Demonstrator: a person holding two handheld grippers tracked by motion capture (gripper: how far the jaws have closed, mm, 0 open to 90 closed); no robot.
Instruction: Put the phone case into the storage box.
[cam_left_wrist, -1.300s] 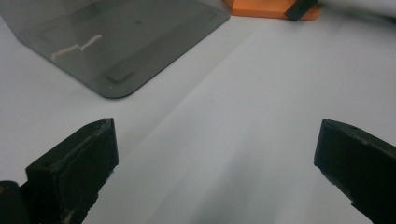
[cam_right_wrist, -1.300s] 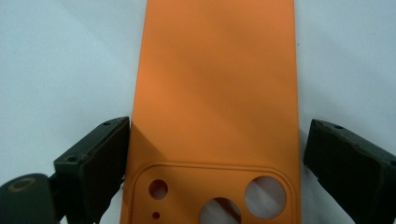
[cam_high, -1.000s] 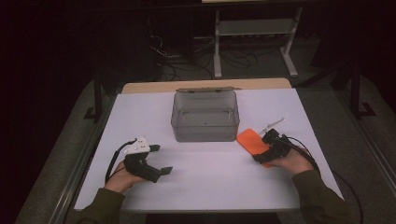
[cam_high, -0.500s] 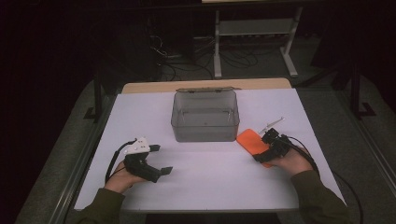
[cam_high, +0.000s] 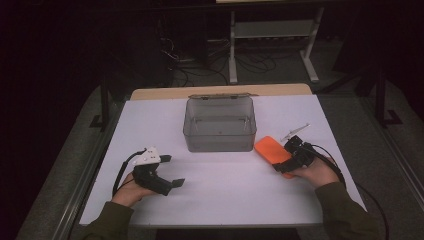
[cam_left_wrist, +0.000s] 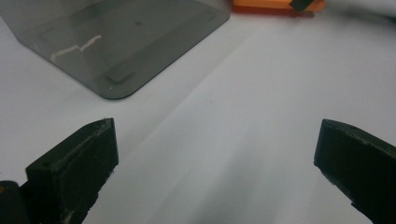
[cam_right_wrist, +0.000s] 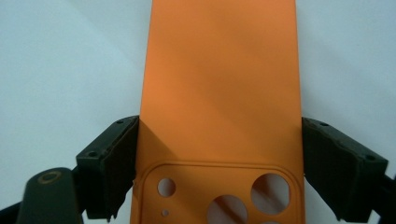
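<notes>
I've got a clear, smoky plastic box (cam_high: 219, 124) sitting mid-table, rectangular with rounded corners, open at the top, nothing between it and either hand. White, smooth table (cam_high: 225, 200) under everything; dark floor and a metal stand beyond. Just right of the box lies the orange phone case (cam_high: 270, 150), flat, matte, rounded corners, camera cut-outs at the end nearest me in the right gripper view. My right gripper (cam_high: 289, 156) straddles that end: the black jaws sit on the case's two long edges, pads pressing right against them, so I read it as gripped across its width, case still flat on the table. My left gripper (cam_high: 170, 172) rests near the front left, jaws spread wide with bare tabletop between them, the box's corner ahead, well apart
</notes>
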